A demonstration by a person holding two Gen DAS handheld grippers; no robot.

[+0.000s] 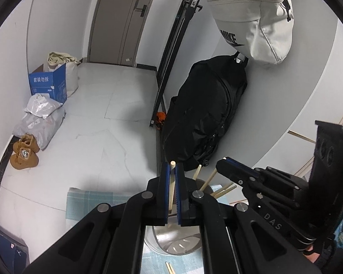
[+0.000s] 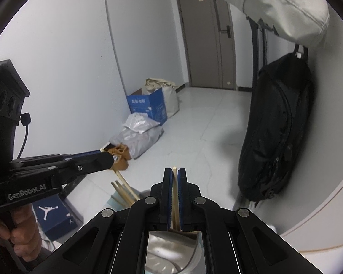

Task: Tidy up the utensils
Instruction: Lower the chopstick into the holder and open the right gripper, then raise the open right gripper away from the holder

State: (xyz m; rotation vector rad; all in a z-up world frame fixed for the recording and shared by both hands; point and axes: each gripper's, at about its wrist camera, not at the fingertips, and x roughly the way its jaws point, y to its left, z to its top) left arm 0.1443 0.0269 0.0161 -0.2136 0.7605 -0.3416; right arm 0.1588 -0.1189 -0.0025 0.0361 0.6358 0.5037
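My left gripper (image 1: 172, 171) is shut on a wooden chopstick (image 1: 171, 187) that stands upright over a metal holder (image 1: 171, 239). My right gripper (image 2: 175, 173) is shut on a pair of wooden chopsticks (image 2: 175, 196) over the same metal holder (image 2: 169, 253). Several more chopsticks (image 1: 217, 187) lean in the holder; they also show in the right wrist view (image 2: 123, 189). The right gripper appears in the left wrist view (image 1: 228, 166), and the left gripper in the right wrist view (image 2: 103, 157). A loose chopstick pair (image 1: 170, 268) lies on the blue checked cloth (image 1: 84, 201).
A black bag (image 1: 205, 114) and a white Nike bag (image 1: 256, 22) hang on the wall at the right. Brown shoes (image 1: 24, 153), grey parcels (image 1: 38, 118) and a blue box (image 1: 49, 84) line the left wall. A Jordan shoebox (image 2: 52, 214) sits on the floor.
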